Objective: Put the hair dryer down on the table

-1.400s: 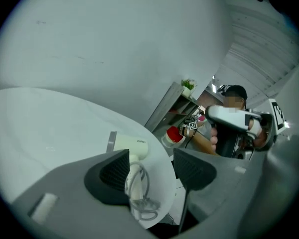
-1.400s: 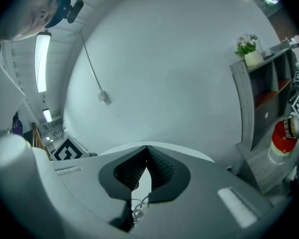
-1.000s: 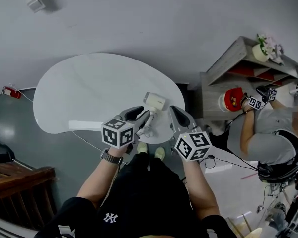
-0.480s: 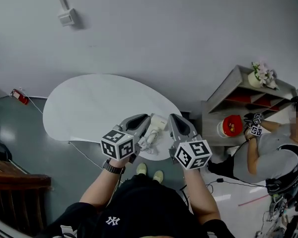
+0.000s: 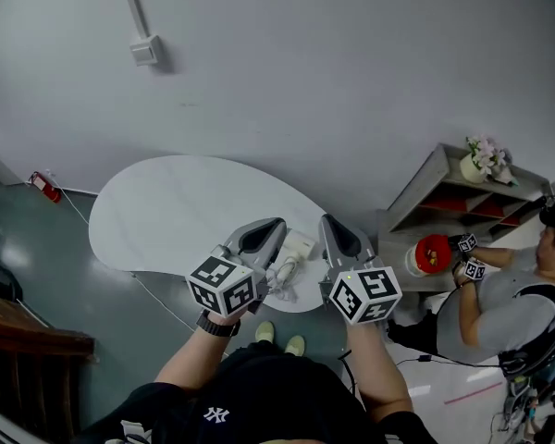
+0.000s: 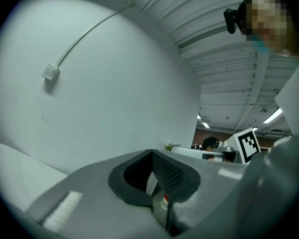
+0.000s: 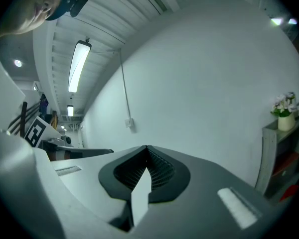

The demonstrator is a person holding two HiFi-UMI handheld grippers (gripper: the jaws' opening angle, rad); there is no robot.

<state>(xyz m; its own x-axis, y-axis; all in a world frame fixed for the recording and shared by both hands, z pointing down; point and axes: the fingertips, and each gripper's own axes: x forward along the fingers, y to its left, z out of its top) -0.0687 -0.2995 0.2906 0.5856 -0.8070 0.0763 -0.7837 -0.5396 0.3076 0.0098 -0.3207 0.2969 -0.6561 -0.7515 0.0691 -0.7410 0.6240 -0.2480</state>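
A cream-white hair dryer [image 5: 296, 247] lies on the white rounded table [image 5: 166, 211], close to its near right edge, with its cord bunched beside it [image 5: 282, 272]. In the head view my left gripper [image 5: 270, 227] is just left of the dryer and my right gripper [image 5: 330, 225] just right of it. Both sit above the dryer and hold nothing. In the left gripper view the left gripper [image 6: 157, 183] has its jaws together and faces the wall. The right gripper [image 7: 145, 168] looks the same. Neither gripper view shows the dryer.
A grey shelf unit [image 5: 453, 192] with a flower pot [image 5: 476, 163] stands at the right. Beside it a person [image 5: 499, 294] wearing other grippers handles a red container [image 5: 432, 252]. A wall box [image 5: 146, 50] hangs above the table. Dark wooden furniture [image 5: 18, 340] stands at the left.
The head view has tilted up, so the table sits lower in the picture. The dryer was beyond the gripper tips and now shows between the two grippers. Both stay shut.
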